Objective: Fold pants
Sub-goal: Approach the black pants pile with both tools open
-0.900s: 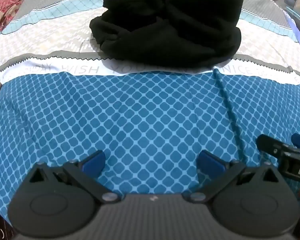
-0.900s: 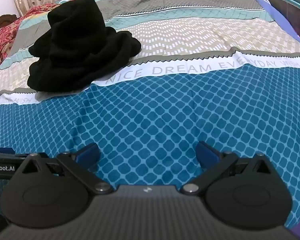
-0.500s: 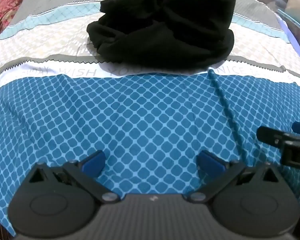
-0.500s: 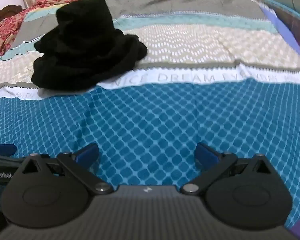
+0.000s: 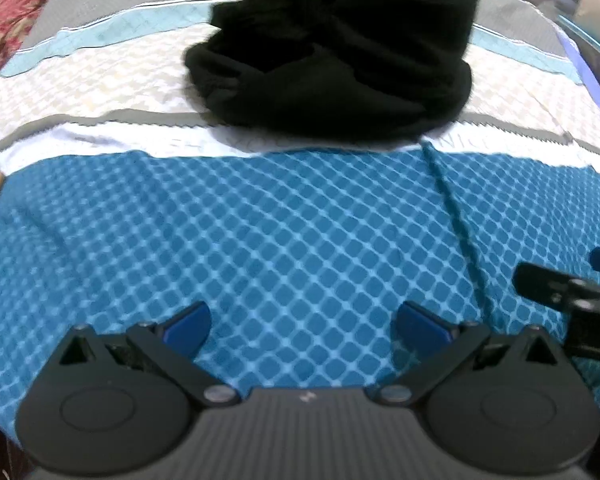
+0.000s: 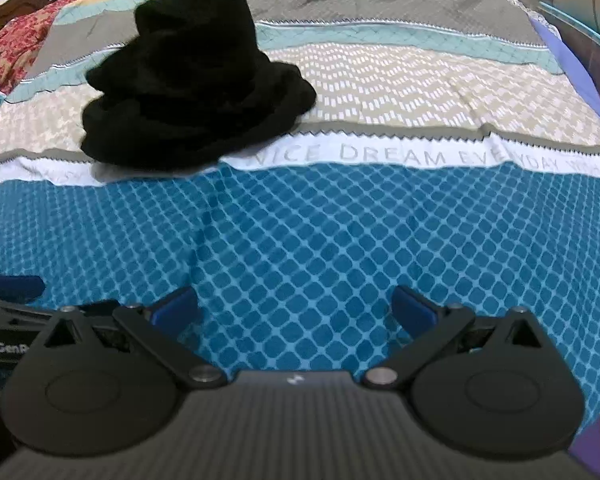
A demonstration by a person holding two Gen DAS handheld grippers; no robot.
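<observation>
Black pants (image 5: 332, 60) lie crumpled in a heap on the bed, across the beige and white stripes; the right wrist view shows the same pants (image 6: 192, 88) at the upper left. My left gripper (image 5: 304, 326) hovers over the blue diamond-patterned sheet, well short of the heap, open and empty. My right gripper (image 6: 294, 308) hangs beside it over the same blue patch, also open with nothing between its blue pads. Each view catches the other gripper at its edge: the right one (image 5: 572, 292) and the left one (image 6: 12, 296).
The bedspread (image 6: 420, 240) has a white band with lettering (image 6: 400, 156), then beige, teal and grey stripes behind. A red floral cloth (image 6: 24, 28) lies at the far left. The bed's right edge (image 6: 572, 56) borders dark furniture.
Both grippers have drifted a little toward the pants, which sit slightly lower and larger in the views. Jaws stay wide; the pants have not moved.
</observation>
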